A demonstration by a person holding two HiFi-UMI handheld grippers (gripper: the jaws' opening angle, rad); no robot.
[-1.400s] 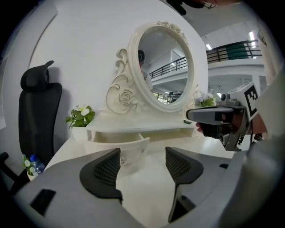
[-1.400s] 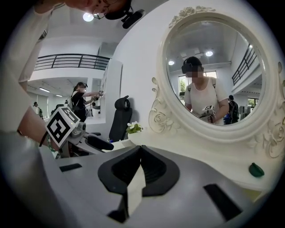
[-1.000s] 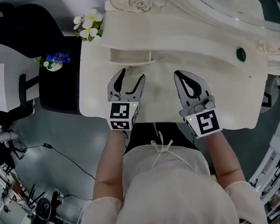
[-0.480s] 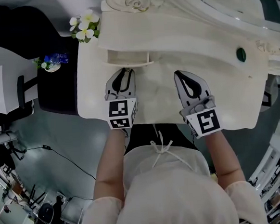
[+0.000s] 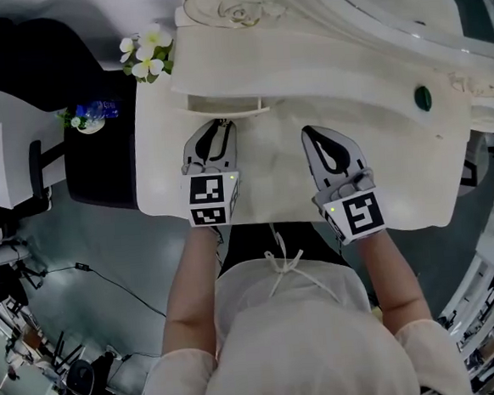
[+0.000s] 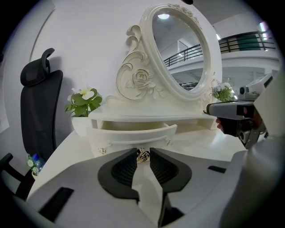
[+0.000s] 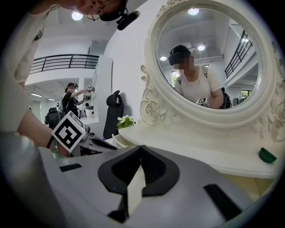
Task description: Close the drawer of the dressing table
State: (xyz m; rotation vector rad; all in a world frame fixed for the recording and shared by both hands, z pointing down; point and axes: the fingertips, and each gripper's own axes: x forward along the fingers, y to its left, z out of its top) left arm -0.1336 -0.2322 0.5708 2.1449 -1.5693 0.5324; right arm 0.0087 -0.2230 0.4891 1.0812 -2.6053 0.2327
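A second before, the left gripper [image 5: 217, 125] had its jaws spread wide in front of the drawer [image 5: 223, 107]. Now they are drawn together on the small metal knob [image 6: 143, 155] at the middle of the drawer front, and the tips press it from both sides. The right gripper [image 5: 312, 132] has not changed: its jaws are clenched on nothing, and it rests over the dressing table [image 5: 381, 165], beside the left one.

The drawer is pulled out of its slot under the shelf, directly ahead of the left jaws. Its long axis runs across these jaws, from side to side. Its curved front faces the gripper, and the knob sticks out toward the jaws. The inside of the drawer lies open just behind the front. The oval mirror [image 6: 180, 49] stands farther ahead, above the jaws.

The only print that shows is the black and white square pattern on each marker cube [image 5: 210, 199]; it forms no letters.
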